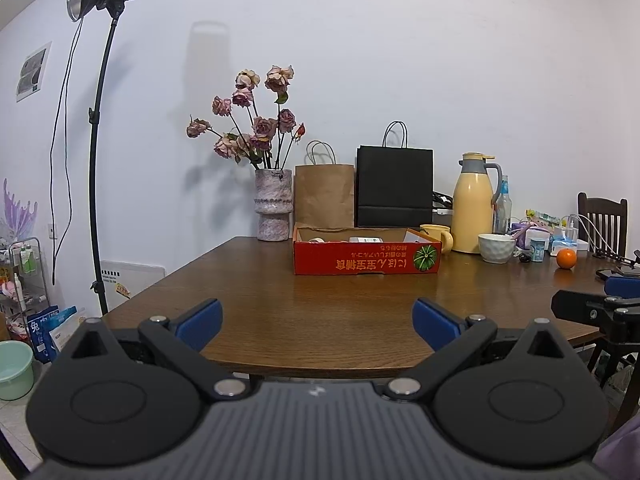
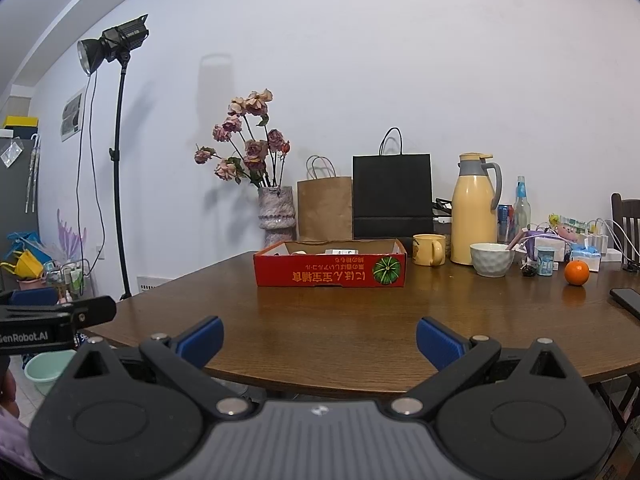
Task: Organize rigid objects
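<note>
A low red cardboard box point(image 1: 366, 258) point(image 2: 330, 270) with a few small white items inside sits toward the back of the brown wooden table point(image 1: 300, 312) point(image 2: 328, 332). My left gripper point(image 1: 318, 324) is open and empty, held at the table's near edge, well short of the box. My right gripper point(image 2: 320, 340) is open and empty too, at the same near edge. Each gripper shows at the side of the other's view: the right one point(image 1: 596, 308), the left one point(image 2: 60, 316).
Behind the box stand a vase of dried roses point(image 1: 274, 208), a brown paper bag point(image 1: 324, 194) and a black bag point(image 1: 394, 186). To the right are a yellow mug point(image 2: 429, 249), a yellow thermos point(image 2: 476, 208), a white bowl point(image 2: 491, 259), an orange point(image 2: 577, 273) and a phone point(image 2: 626, 300). A light stand point(image 1: 98, 160) is left.
</note>
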Demonstrator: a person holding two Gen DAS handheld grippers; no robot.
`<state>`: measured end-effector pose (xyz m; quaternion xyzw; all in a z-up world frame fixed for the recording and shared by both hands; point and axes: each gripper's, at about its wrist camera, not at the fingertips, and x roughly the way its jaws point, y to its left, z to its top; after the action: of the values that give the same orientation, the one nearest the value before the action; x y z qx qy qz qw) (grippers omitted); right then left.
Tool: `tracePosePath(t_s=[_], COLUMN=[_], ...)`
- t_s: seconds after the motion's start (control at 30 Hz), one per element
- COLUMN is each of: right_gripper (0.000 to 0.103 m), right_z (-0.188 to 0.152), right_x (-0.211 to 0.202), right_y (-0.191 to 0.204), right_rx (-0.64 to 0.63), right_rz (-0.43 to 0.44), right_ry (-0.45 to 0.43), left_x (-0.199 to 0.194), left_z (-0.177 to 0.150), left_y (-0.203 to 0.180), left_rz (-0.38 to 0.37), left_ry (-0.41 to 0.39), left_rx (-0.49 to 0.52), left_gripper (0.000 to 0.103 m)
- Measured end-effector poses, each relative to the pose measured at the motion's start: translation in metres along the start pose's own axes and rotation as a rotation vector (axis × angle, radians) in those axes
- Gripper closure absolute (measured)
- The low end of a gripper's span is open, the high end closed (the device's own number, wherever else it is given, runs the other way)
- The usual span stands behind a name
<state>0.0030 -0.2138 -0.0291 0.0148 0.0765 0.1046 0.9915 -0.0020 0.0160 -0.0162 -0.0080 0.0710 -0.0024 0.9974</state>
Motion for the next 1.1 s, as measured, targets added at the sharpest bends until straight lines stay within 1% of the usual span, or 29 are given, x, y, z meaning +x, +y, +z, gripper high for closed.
tracePosePath(t_s=[1.1], right_gripper=[0.0], right_z=[-0.0028], right_x=[-0.0012], right_y=[0.003], right_rx=[0.013], right_rz=[-0.011], right_ry=[0.004], left_x=[-0.0004], left_z=[-0.002], left_y=[-0.0008], left_rz=[-0.025], left_ry=[0.008], left_rx=[0.003], left_gripper=[0.0])
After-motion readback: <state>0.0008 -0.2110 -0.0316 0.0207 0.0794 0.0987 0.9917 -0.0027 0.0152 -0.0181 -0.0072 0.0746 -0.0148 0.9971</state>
